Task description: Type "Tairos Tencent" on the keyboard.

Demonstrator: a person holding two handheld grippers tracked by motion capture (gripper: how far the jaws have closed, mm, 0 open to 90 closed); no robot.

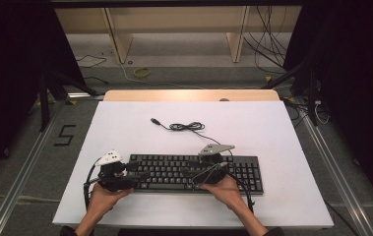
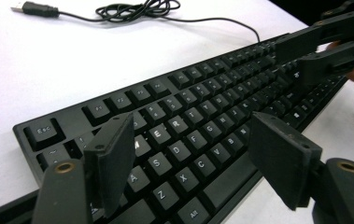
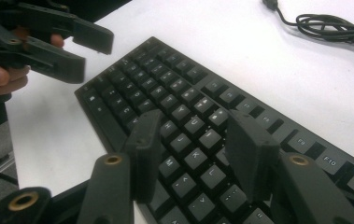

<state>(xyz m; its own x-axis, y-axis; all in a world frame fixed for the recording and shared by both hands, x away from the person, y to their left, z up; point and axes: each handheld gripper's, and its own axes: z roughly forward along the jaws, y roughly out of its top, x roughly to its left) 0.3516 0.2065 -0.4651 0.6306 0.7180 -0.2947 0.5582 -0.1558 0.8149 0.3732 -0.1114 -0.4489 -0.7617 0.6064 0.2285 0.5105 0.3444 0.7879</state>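
At the near left of the white tabletop (image 1: 125, 123), the left gripper (image 1: 134, 173) hovered over the left end of the black keyboard (image 1: 194, 172), its fingers (image 2: 111, 161) spread wide above the letter keys and pinching nothing. That stance looked like readiness to steady or press the keys rather than to lift anything. The keyboard itself lay flat along the near half of the tabletop, long side facing the person, so that both hands could reach it at once.

Over its middle, the right gripper (image 1: 191, 173) pointed leftward toward the other one; its fingers (image 3: 146, 154) stood partly apart over the keys, with nothing between them. The two grippers faced each other, near but apart.

Beyond the keyboard, toward the far side, its cable (image 1: 186, 127) lay in a loose coil with the plug (image 1: 155, 121) free on the tabletop, well clear of the hands. Nothing stood between the grippers and the keys.
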